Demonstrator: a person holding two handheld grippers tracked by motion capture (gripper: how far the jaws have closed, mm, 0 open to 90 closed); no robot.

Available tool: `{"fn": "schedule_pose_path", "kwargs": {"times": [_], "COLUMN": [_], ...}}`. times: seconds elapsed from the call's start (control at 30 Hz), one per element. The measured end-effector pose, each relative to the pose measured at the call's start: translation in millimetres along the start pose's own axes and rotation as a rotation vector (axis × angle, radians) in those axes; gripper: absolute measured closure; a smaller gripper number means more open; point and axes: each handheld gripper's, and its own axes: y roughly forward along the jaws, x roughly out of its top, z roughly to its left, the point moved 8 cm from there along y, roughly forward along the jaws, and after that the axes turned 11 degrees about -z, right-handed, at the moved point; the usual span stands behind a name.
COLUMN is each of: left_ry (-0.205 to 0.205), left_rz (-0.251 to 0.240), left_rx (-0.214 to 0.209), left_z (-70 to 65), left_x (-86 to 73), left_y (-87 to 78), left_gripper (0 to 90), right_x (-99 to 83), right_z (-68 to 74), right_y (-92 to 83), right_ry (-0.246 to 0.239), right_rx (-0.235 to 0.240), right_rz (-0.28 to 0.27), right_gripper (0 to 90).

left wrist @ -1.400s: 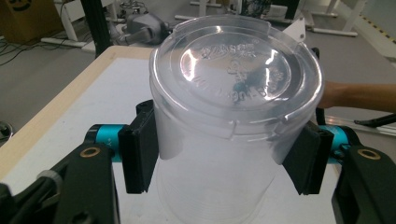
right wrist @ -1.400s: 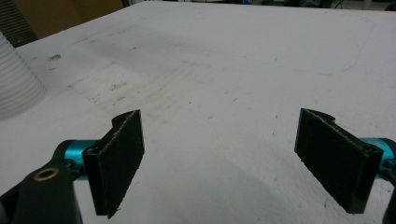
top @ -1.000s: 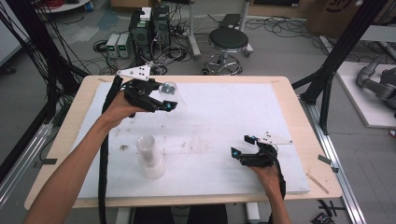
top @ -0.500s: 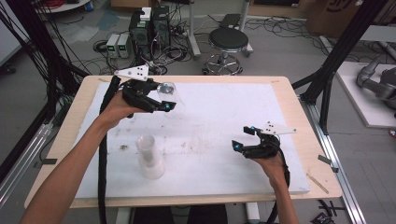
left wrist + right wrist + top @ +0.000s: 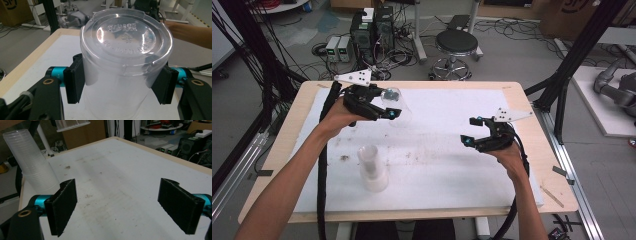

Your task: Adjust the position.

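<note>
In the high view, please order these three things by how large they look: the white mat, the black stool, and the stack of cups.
1. white mat, by far the largest
2. black stool
3. stack of cups

The stool stands farther from the camera than the stack, so its true size may be greater still.

The clear cup [image 5: 126, 62] ran off the bottom edge of the left gripper view, so its open end was hidden. The raised letters on its base were too blurry to read.

Cup stack [image 5: 372, 167] on table [image 5: 522, 95], left of centre
</note>
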Motion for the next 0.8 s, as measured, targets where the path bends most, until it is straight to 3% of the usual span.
{"fn": "schedule_pose_path", "kwargs": {"times": [0.3,0.47,0.8], "left_ry": [-0.015,-0.021,-0.028], "left_rz": [-0.015,-0.043,-0.073], "left_rx": [-0.012,-0.027,-0.047], "left_z": [-3.4,-6.0,-10.6], "left_x": [1.6,5.0,9.2], "left_y": [5.3,10.8,21.5], "left_gripper": [35.9,35.9,36.0], "right_x": [21.8,32.3,51.7], "right_z": [0.6,5.0,13.9], "right_y": [11.8,20.1,46.7], "right_ry": [-0.025,-0.03,-0.044], "right_rx": [0.06,0.1,0.174], "right_rz": [0.008,-0.021,-0.027], "right_gripper": [15.4,15.4,15.4]}}
